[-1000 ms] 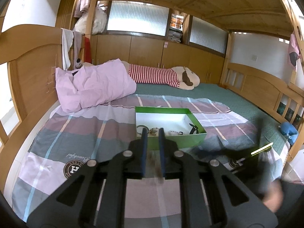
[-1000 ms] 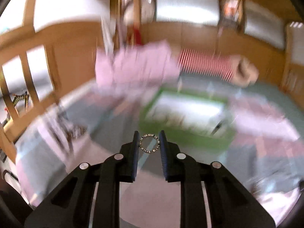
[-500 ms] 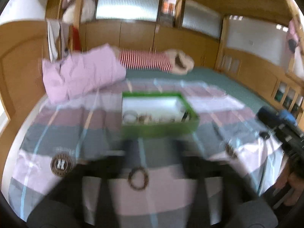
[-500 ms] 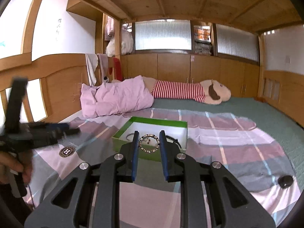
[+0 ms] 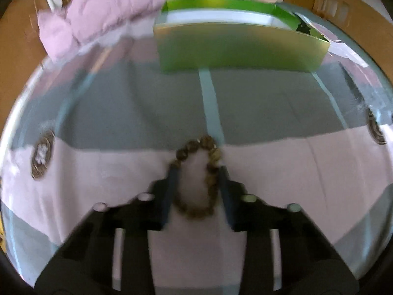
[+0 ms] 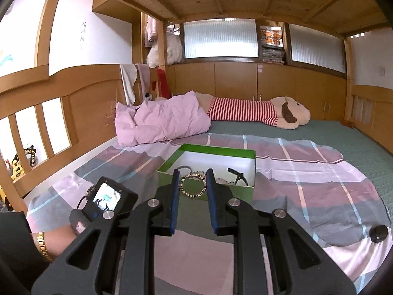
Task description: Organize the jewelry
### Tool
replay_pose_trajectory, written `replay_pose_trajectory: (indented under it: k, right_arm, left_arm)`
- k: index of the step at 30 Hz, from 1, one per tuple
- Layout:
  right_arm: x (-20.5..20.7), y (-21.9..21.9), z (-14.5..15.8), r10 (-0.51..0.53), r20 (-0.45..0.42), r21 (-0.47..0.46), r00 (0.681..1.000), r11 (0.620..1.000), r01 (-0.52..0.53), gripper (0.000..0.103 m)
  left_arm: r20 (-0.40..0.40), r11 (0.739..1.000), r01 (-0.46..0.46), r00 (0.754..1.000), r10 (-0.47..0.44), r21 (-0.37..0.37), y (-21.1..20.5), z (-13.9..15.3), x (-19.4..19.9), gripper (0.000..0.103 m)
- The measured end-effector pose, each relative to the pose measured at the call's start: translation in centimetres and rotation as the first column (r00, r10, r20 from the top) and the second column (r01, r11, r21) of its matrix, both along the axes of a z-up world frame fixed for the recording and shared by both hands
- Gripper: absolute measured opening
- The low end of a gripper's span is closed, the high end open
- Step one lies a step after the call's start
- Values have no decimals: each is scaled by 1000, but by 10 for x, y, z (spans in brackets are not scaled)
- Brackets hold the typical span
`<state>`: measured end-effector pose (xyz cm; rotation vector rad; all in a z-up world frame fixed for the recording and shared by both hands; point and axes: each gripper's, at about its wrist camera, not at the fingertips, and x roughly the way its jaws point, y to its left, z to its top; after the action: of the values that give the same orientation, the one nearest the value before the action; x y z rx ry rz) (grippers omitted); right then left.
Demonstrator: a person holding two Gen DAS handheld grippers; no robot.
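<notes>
A brown beaded bracelet [image 5: 196,179] lies on the plaid bed cover between the blue pads of my left gripper [image 5: 197,169], which is low over the bed and open around it. The green box [image 5: 235,46] stands just beyond; in the right wrist view the green box [image 6: 208,172] holds several jewelry pieces. My right gripper [image 6: 192,173] is shut on a ring-shaped bracelet [image 6: 192,186] and holds it in the air in front of the box.
A pink pillow [image 6: 162,120] and a striped plush toy [image 6: 258,111] lie at the back of the bed. A small black round object [image 6: 379,233] lies on the cover at the right. Wooden rails enclose the bed.
My left gripper has dropped down to the bed cover and opened around the beaded bracelet. My right gripper has steadied, still holding the ring-shaped bracelet, facing the box.
</notes>
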<state>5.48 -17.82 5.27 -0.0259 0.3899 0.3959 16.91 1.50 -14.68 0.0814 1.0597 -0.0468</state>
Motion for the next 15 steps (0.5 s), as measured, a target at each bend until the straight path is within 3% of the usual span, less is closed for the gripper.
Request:
replay_pose_trajectory:
  k: [3, 7, 10, 15]
  right_arm:
    - [-1, -3, 0, 1, -1, 0, 1000, 1000, -1, 21]
    - [-4, -5, 2, -3, 8, 11, 1000, 1000, 3, 21]
    - [-4, -6, 4, -2, 16, 15, 1000, 1000, 2, 21]
    - [-5, -2, 4, 1, 19, 10, 1000, 1000, -1, 21]
  left_arm:
    - [6, 999, -10, 1000, 10, -54, 0, 8, -1, 11]
    - [165, 992, -2, 986, 23, -128, 0, 58, -19, 10]
    - [309, 978, 71, 951, -7, -196, -2, 111, -48, 11]
    - [473, 963, 179, 879, -65, -200, -8, 167, -92, 11]
